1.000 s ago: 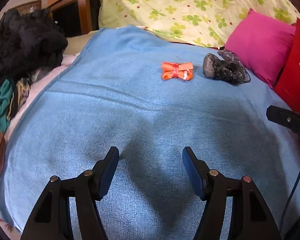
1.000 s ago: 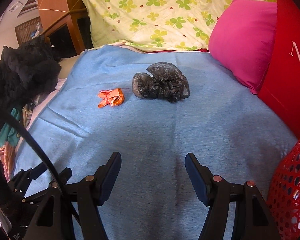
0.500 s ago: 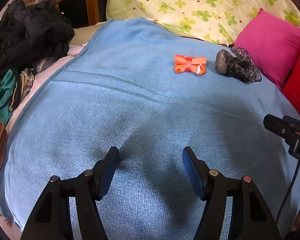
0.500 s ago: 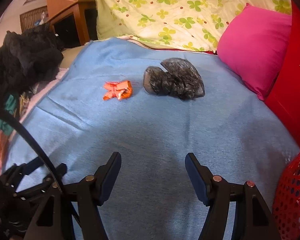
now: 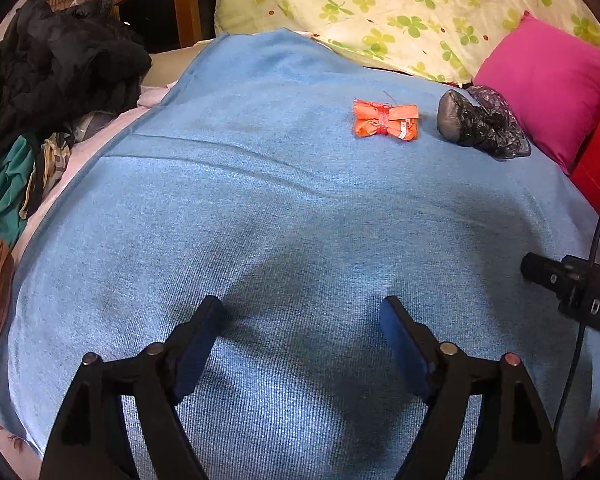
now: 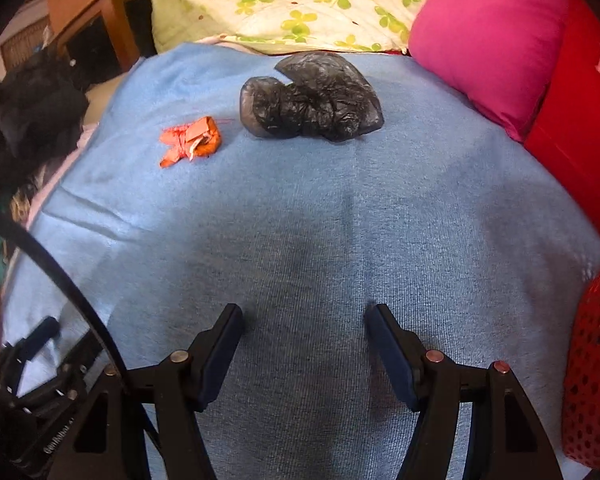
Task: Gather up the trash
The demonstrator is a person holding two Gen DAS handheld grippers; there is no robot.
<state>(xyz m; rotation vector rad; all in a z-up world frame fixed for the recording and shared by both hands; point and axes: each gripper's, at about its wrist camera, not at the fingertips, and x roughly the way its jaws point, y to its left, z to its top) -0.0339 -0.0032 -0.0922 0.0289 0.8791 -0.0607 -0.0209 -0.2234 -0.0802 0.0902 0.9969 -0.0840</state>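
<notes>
Two pieces of trash lie on a blue blanket (image 5: 260, 208) (image 6: 340, 220). An orange crumpled wrapper (image 5: 385, 120) (image 6: 191, 141) sits left of a crumpled black plastic bag (image 5: 480, 122) (image 6: 310, 107). My left gripper (image 5: 302, 312) hovers over the near part of the blanket, well short of both; its jaws are opening with nothing between them. My right gripper (image 6: 303, 318) is open and empty too, in line with the black bag, which lies some way ahead. The right gripper's body shows at the right edge of the left wrist view.
A pink cushion (image 5: 548, 84) (image 6: 488, 36) and a red bag (image 6: 576, 112) line the right side. A red mesh basket (image 6: 592, 380) stands at the near right. A clover-print quilt (image 5: 400, 8) is at the back. Dark clothes (image 5: 52, 64) pile up on the left.
The left gripper's jaws have spread wider. The right gripper has sunk and come closer to the black bag, which now looks larger in its view.
</notes>
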